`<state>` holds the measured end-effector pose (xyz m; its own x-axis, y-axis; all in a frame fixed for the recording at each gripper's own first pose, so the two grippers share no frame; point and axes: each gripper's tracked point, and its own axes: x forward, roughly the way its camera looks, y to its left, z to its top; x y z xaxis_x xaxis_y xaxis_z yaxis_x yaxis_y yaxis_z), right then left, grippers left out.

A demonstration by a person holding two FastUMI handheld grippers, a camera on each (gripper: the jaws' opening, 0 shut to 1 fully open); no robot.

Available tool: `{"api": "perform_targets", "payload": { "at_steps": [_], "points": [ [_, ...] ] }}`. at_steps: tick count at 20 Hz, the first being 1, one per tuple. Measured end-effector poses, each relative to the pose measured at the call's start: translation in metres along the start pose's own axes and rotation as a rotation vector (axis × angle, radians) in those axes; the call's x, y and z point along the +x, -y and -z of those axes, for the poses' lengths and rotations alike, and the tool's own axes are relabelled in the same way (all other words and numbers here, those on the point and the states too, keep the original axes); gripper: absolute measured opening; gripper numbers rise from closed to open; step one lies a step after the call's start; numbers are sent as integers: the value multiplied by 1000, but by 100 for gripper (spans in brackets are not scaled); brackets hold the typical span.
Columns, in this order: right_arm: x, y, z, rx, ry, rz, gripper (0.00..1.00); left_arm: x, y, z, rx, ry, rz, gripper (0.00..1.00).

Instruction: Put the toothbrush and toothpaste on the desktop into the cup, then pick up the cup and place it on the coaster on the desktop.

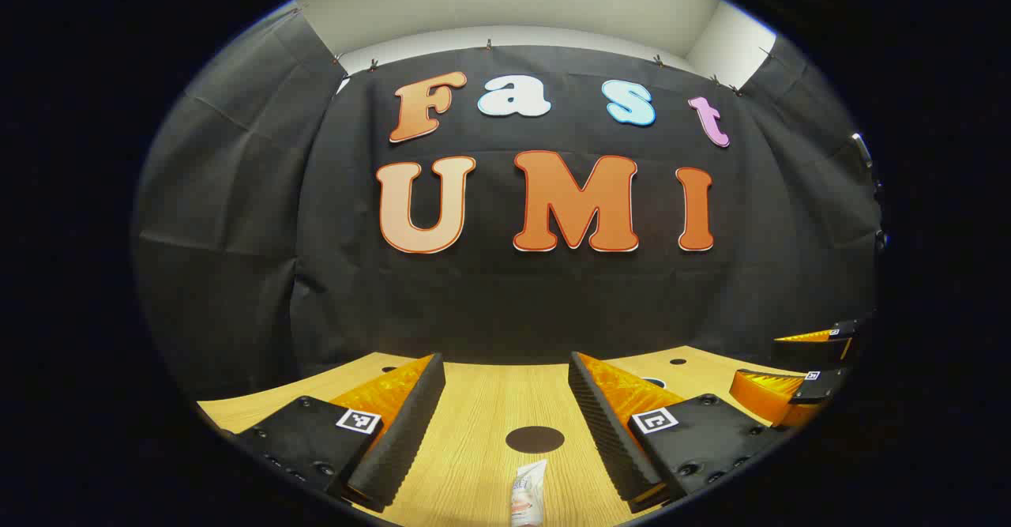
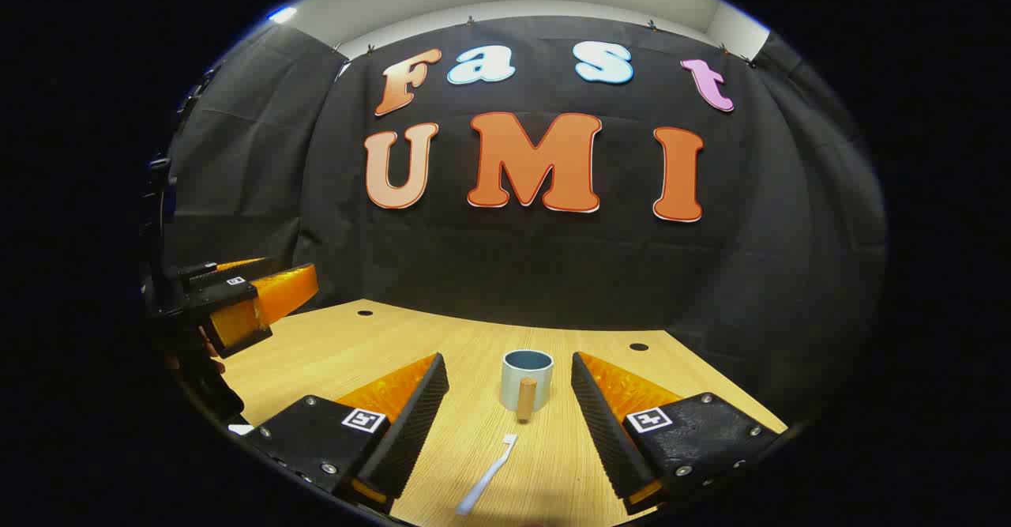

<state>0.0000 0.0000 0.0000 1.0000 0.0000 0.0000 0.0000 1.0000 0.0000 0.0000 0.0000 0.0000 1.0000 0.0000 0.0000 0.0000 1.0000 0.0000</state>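
In the left gripper view a white toothpaste tube (image 1: 528,495) lies on the wooden desktop just below a round dark coaster (image 1: 535,438). My left gripper (image 1: 505,408) stands open above the desk, with the coaster and tube between its fingers' lines. In the right gripper view a pale blue cup (image 2: 527,380) with a wooden handle stands upright ahead, and a white toothbrush (image 2: 486,476) lies in front of it. My right gripper (image 2: 509,408) is open, with the cup and brush in the gap but untouched. The left gripper (image 2: 253,302) also shows at the far left.
The wooden desktop (image 2: 379,345) has small dark holes near its back edge and ends at the black cloth wall. The right gripper (image 1: 798,377) appears at the right edge of the left gripper view.
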Motion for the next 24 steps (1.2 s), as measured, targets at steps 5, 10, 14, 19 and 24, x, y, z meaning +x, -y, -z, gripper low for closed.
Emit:
{"api": "perform_targets", "payload": {
  "at_steps": [5,10,14,19,24],
  "points": [
    [-1,1,-2,11,-1,-4,95,-1,4,-9,3,17,9,99],
    [1,5,-9,7,9,-1,95,1,4,-17,-16,23,16,100],
    [6,5,-7,35,-7,-22,95,1,6,-21,-3,27,26,99],
    [20,-3,-10,29,-22,-36,95,8,-1,-26,17,39,22,99],
    [32,-6,12,14,-89,-46,95,23,4,-2,-13,-25,52,100]
  ]
}}
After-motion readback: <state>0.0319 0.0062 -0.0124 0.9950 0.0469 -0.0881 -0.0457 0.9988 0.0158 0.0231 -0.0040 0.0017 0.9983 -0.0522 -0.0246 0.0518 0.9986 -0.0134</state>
